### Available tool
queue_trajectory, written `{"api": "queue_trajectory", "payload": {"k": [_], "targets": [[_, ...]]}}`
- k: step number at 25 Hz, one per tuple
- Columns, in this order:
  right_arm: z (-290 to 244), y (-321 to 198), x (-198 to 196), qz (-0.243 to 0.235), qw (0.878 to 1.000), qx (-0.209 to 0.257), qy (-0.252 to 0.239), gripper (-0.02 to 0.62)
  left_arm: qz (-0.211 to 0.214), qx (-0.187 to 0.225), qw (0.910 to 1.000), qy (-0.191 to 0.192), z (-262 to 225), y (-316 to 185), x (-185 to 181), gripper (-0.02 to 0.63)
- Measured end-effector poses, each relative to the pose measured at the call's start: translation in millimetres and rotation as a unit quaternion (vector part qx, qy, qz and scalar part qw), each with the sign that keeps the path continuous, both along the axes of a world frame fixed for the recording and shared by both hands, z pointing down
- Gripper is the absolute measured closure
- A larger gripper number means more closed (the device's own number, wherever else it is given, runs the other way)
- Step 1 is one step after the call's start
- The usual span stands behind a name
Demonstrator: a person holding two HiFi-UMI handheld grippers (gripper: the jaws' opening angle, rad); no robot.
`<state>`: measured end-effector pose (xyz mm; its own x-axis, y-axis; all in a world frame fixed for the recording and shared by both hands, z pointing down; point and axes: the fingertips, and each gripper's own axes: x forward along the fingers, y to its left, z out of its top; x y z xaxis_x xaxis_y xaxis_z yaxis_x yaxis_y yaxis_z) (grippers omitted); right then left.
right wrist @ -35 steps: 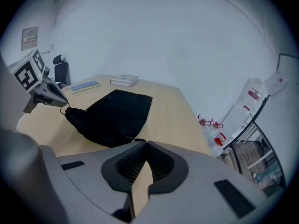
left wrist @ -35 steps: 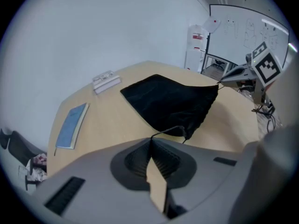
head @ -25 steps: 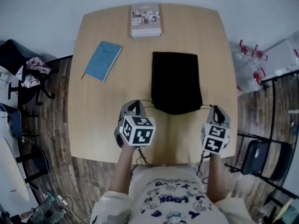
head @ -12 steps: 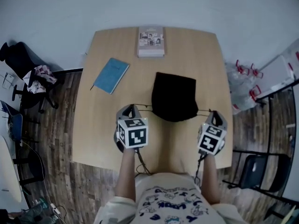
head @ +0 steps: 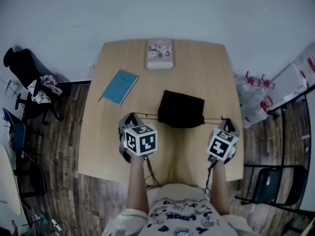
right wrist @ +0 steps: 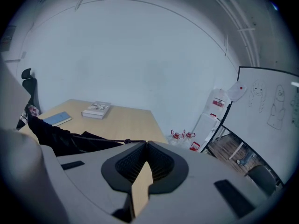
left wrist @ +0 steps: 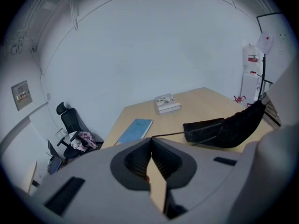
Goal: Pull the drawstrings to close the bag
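A black drawstring bag (head: 180, 109) is held over the wooden table (head: 211, 63), its near edge gathered. A thin drawstring runs taut from each side. The left drawstring (head: 145, 115) ends in my left gripper (head: 131, 117), which is shut on it. The right drawstring (head: 212, 118) ends in my right gripper (head: 227, 122), likewise shut on the cord. In the left gripper view the cord (left wrist: 168, 135) leads from the closed jaws to the bag (left wrist: 233, 127). In the right gripper view the cord (right wrist: 112, 140) runs left to the bag (right wrist: 56, 136).
A blue notebook (head: 119, 86) lies on the table's left part and a book (head: 159, 53) at its far edge. An office chair (head: 24, 68) stands left of the table. Water bottles (head: 253, 82) and a dark chair (head: 268, 186) are to the right.
Both grippers have risen and drawn apart with the cords. The bag's mouth has bunched up, and the bag looks shorter and partly lifted off the table.
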<state>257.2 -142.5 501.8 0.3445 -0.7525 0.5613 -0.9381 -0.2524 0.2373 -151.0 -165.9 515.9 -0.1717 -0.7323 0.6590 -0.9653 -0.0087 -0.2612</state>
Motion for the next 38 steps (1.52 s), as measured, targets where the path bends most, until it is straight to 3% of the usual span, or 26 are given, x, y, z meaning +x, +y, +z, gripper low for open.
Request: {"api": "queue_trajectory", "payload": {"k": [17,38], "targets": [[-20,8,48,0.07,0.996,0.036,0.032,0.586,-0.071,0.02,0.9973,-0.001,-18,0,-42,0.6],[-28,10,76,0.098,0.993,0.059,0.029,0.586,-0.098,0.028,0.9948,-0.011,-18,-4,-68,0.6]]}}
